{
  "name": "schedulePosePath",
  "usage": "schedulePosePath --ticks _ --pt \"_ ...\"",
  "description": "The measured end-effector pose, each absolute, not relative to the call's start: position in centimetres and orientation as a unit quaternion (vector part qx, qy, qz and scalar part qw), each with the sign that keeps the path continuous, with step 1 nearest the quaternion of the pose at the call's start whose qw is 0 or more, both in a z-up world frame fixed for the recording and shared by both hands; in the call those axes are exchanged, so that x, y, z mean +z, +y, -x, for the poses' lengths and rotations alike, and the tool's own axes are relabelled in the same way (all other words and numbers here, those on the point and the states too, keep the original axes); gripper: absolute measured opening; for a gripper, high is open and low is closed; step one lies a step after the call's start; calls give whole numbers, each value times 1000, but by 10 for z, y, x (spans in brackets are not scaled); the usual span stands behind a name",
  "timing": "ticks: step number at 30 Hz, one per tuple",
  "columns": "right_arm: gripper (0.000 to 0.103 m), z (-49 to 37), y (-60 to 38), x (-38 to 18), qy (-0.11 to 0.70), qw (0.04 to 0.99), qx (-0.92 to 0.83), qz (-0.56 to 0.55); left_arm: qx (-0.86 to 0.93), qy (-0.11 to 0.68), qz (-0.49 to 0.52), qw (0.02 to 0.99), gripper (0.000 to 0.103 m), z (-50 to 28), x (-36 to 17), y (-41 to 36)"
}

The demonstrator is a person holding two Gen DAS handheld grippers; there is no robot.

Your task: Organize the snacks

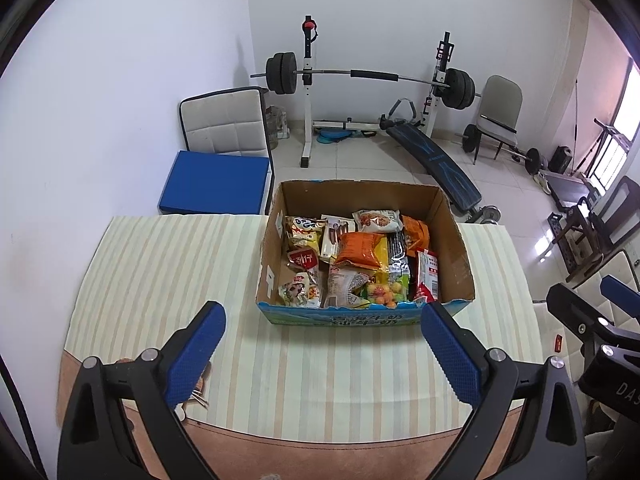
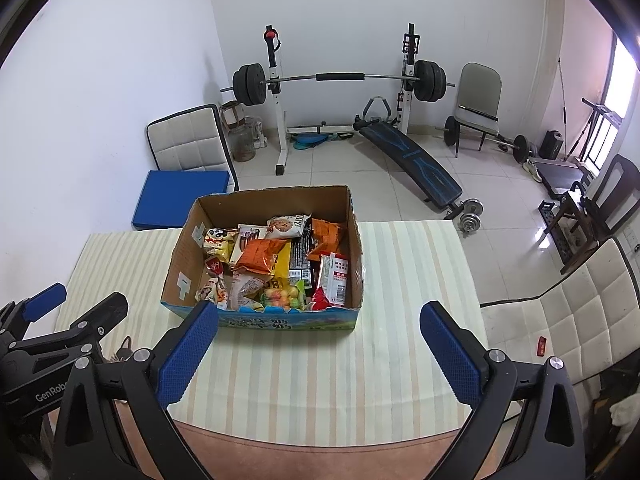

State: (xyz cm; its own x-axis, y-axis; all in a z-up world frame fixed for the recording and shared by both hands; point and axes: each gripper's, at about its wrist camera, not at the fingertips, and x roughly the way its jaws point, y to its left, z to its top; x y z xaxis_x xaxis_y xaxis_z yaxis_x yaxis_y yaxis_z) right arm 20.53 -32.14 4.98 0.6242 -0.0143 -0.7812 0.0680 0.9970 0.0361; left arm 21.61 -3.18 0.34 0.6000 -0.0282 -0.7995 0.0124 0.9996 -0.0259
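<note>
The snacks (image 1: 356,264) lie heaped in the cardboard box (image 1: 456,264) on the striped bench (image 1: 168,264), while left tongs (image 1: 322,350) and right tongs (image 2: 320,350) hang spread wide and empty, probably to keep the box reachable.

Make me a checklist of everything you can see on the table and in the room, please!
Surface: striped tablecloth over a table.
Job's things: open cardboard box full of mixed snack packets, orange bag on top.
Clutter: small brown object under the left gripper's finger, unclear.
Grippers: left gripper and right gripper both open, empty, short of the box.
Cables: nothing seen.
Surroundings: barbell rack, sit-up bench, blue mat, chairs.
</note>
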Motion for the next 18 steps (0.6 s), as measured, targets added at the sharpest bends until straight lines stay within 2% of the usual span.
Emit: schedulePosePath --ticks 18 --pt "103 -203 -323 49 437 899 -29 -29 -5 458 3 889 100 -218 -2 -31"
